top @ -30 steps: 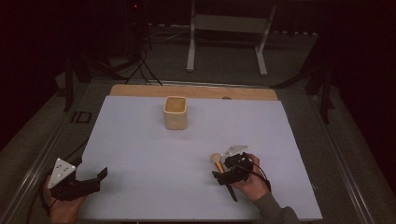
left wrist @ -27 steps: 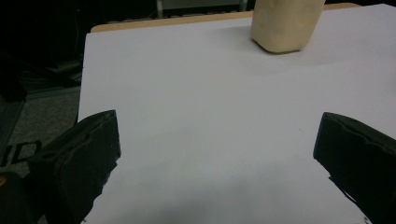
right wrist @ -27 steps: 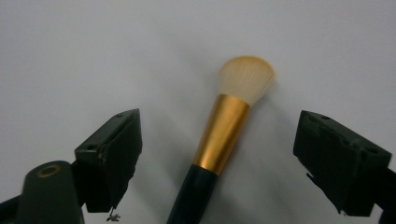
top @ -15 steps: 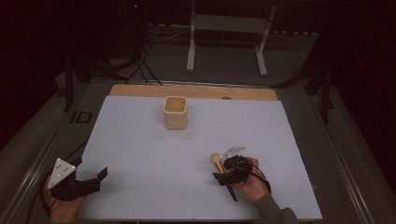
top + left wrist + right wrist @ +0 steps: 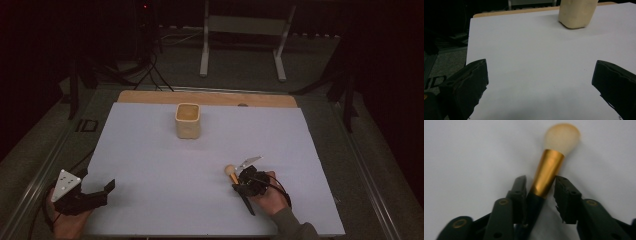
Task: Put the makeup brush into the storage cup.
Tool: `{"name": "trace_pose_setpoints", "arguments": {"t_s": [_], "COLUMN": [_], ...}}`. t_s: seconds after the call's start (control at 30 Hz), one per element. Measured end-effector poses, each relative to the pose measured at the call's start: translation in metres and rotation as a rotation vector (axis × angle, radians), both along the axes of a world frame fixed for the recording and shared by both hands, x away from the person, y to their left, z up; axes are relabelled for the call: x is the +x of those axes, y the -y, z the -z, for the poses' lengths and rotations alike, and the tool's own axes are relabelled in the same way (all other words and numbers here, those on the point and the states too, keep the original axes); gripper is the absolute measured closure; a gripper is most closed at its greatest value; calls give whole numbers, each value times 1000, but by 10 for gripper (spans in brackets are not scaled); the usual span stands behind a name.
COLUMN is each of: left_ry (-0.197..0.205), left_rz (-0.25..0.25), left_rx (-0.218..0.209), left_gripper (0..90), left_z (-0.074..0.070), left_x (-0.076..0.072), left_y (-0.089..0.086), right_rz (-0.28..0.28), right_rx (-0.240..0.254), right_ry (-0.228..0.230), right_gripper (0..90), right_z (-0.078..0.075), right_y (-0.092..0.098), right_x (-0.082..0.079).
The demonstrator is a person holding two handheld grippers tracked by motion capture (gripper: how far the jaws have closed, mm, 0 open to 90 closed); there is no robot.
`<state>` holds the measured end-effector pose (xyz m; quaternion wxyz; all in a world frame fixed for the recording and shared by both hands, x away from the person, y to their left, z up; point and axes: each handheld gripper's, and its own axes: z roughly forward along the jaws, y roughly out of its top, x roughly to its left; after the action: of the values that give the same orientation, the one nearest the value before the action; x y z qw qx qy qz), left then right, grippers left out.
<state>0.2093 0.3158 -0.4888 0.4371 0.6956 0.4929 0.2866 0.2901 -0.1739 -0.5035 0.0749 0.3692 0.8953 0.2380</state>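
white table (image 5: 150, 165); beige cup (image 5: 188, 120) upright, contents unclear; makeup brush (image 5: 548, 173) apart.

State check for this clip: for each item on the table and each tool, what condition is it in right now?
Makeup brush with gold ferrule, black handle: lying on the white sheet, between the right tool's jaws.
Cream square cup: upright, apart from both tools.
Right tool: jaws have just been closing around the brush; contact unclear.
Left tool: open, holding nothing.
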Motion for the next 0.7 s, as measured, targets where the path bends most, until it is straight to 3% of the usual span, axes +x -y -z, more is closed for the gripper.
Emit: {"name": "trace_pose_setpoints", "arguments": {"t_s": [0.03, 0.13, 0.17, 0.27, 0.43, 0.5, 0.7], "left_ry": [0, 0, 0, 2, 2, 2, -1], "left_rz": [0, 0, 0, 1, 1, 0, 0], "left_rx": [1, -1, 0, 0, -4, -3, 0], "left_gripper": [18, 18, 18, 18, 18, 18, 18], "left_z": [0, 0, 0, 0, 0, 0, 0], "left_x": [0, 0, 0, 0, -1, 0, 0], "left_y": [0, 1, 1, 0, 0, 0, 0], "right_rz": [-13, -16, -34, -58, -86, -85, -66], "right_rx": [0, -38, -98, -182, -276, -273, -194], "right_ry": [-19, -31, -66, -117, -141, -132, -129], "right_gripper": [706, 725, 725, 731, 740, 740, 740], "right_z": [0, -2, -5, -8, -10, -11, -10], "right_y": [0, -3, -9, -19, -31, -30, -23], "right_x": [1, 3, 7, 13, 17, 16, 15]}}
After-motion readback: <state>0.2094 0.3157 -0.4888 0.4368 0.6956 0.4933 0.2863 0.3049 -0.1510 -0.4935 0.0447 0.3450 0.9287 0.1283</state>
